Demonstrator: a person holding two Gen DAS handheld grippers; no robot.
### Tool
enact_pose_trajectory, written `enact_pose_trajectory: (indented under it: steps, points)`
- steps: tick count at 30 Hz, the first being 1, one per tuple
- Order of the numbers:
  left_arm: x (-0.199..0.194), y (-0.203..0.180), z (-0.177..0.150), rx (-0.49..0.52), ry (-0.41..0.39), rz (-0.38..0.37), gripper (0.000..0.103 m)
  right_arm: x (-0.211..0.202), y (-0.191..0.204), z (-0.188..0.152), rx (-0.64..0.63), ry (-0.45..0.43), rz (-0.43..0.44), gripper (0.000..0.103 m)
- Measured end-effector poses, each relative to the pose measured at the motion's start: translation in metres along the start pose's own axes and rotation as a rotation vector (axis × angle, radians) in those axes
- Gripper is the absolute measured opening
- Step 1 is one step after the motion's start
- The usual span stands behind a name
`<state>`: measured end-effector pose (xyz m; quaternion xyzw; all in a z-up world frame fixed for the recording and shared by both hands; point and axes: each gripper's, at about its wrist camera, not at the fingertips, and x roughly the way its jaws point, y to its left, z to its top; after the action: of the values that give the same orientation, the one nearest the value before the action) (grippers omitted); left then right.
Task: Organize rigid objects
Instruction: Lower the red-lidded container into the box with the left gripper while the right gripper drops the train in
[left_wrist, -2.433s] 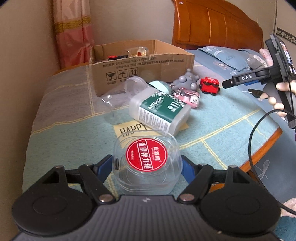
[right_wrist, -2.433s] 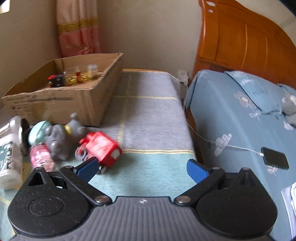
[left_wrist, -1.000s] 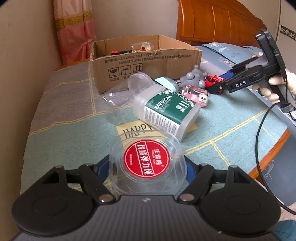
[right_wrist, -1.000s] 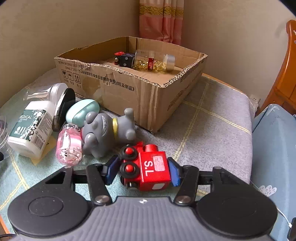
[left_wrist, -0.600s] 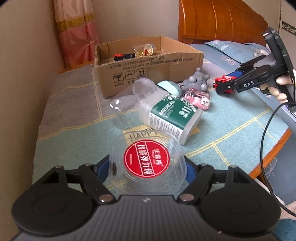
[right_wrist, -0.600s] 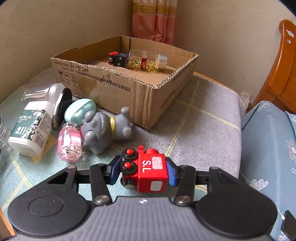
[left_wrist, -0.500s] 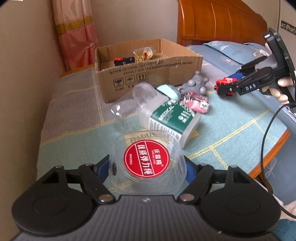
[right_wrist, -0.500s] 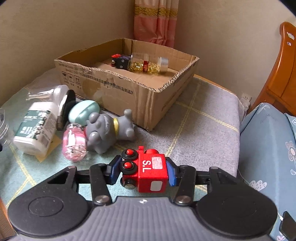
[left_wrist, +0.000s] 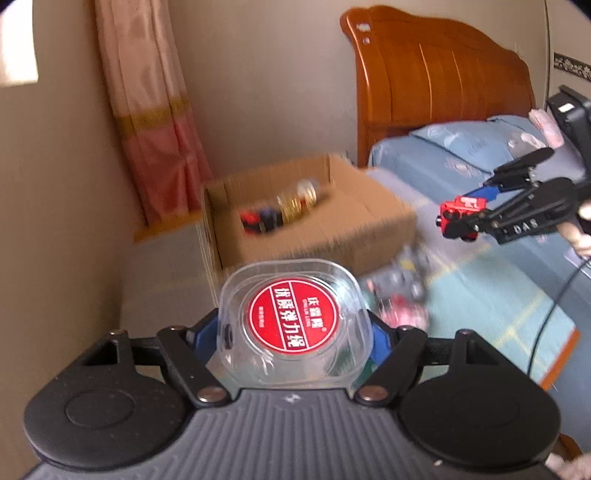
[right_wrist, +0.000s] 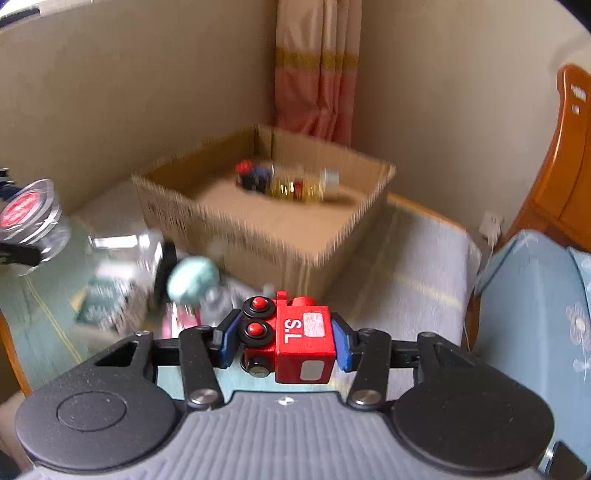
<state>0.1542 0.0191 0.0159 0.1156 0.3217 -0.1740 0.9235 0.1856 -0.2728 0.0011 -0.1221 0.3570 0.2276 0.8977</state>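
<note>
The left gripper (left_wrist: 293, 332) pinches a clear tub (left_wrist: 293, 325); the right gripper (right_wrist: 284, 341) clamps a red toy train (right_wrist: 295, 339). Both are held above the bedspread (right_wrist: 417, 280), short of the cardboard box (right_wrist: 266, 221) by the wall corner, its middle floor bare

A: What is the clear container (left_wrist: 295, 325) made of?
B: Glossy see-through plastic, with a smooth red printed label on the lid. The toy train (right_wrist: 295, 339) looks like painted wood, red and shiny.
A: And the box (right_wrist: 266, 221)?
B: Matt brown corrugated cardboard, rough along its cut edges. The headboard (left_wrist: 436, 85) is varnished wood with a sheen.
A: The covering underneath?
B: Woven cloth (right_wrist: 417, 273), matt; the curtain (right_wrist: 314, 70) is cloth too, with a slight satin shine
</note>
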Motion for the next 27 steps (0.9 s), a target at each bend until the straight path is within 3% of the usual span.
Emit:
enact_pose_trajectory:
  steps: [8, 19, 20, 21, 23, 27]
  points:
    - [0.038, 0.017, 0.065, -0.004, -0.039, -0.007, 0.077, -0.002, -0.002, 0.055, 0.008, -0.085, 0.01, 0.054]
    - [0.116, 0.047, 0.114, -0.055, 0.02, -0.003, 0.077, 0.054, -0.016, 0.089, 0.07, -0.056, 0.016, 0.055]
    - [0.121, 0.047, 0.114, -0.055, 0.029, -0.001, 0.077, 0.059, -0.016, 0.09, 0.07, -0.053, 0.017, 0.062]
    - [0.127, 0.047, 0.115, -0.051, 0.038, 0.006, 0.077, 0.062, -0.016, 0.09, 0.068, -0.054, 0.016, 0.081]
    - [0.138, 0.048, 0.115, -0.044, 0.058, 0.012, 0.077, 0.066, -0.014, 0.09, 0.056, -0.073, -0.009, 0.097]
    - [0.157, 0.052, 0.117, -0.053, 0.087, 0.018, 0.077, 0.069, -0.009, 0.09, 0.017, -0.075, -0.019, 0.098]
